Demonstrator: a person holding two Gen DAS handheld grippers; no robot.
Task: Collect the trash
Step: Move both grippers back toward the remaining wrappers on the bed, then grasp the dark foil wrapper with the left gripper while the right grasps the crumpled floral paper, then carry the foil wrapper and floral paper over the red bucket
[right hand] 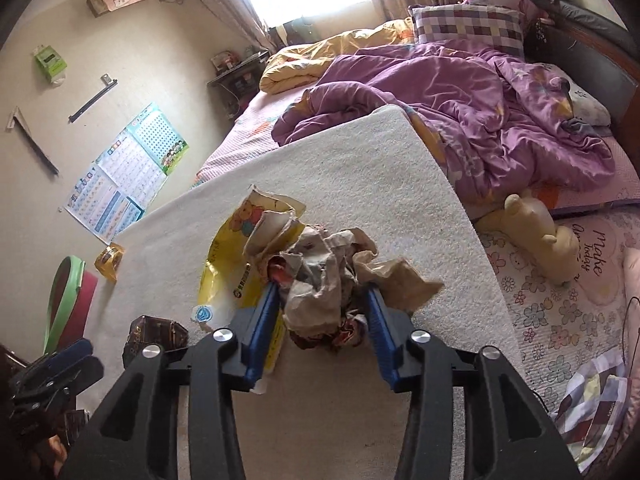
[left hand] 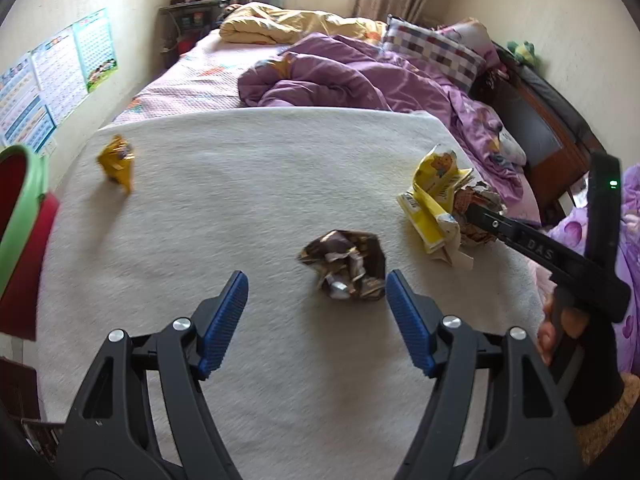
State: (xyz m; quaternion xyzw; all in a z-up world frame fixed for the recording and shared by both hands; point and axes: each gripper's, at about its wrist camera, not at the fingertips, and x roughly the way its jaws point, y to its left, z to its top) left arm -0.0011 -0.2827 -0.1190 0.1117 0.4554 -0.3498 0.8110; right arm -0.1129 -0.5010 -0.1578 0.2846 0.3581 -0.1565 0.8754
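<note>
- The right hand-held gripper has its blue pads pressed on either side of a crumpled paper ball lying on the white mat spread over the bed.
- A yellow wrapper touches that ball.
- The left hand-held gripper stands open, holding nothing, with a brown foil wad just ahead of it.
- A small yellow wrapper lies well apart, near the mat's far edge.
</note>
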